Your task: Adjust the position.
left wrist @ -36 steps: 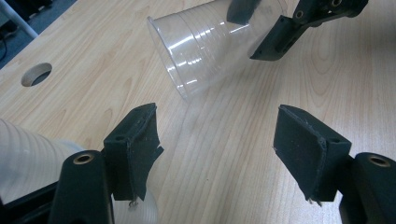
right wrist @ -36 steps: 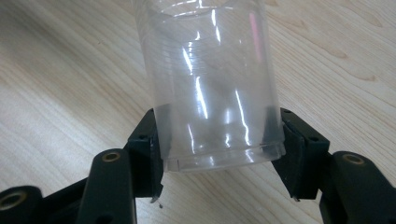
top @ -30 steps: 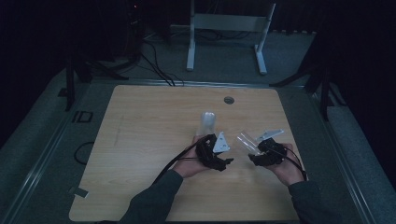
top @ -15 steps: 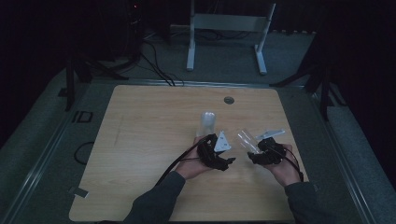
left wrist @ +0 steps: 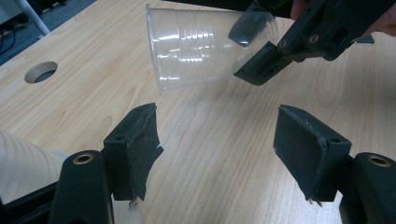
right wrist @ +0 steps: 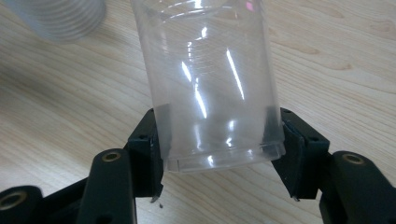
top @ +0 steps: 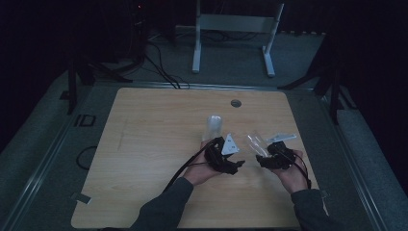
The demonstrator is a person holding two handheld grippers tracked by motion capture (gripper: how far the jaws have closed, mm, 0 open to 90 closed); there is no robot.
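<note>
A clear plastic cup [top: 254,143] is held tilted above the wooden table [top: 159,144] by the right gripper [top: 266,158]. The left gripper [top: 230,161] is seen just beside it, near what appears to be a cup stack [top: 213,126].

A light wooden table [top: 159,144] with a round cable hole [top: 235,103] near its far edge stands on grey floor [top: 38,144]. Beyond it stands a white metal frame [top: 235,29] on two feet, and black cables [top: 159,62] trail across the floor near a dark stand [top: 77,67] at the left
</note>
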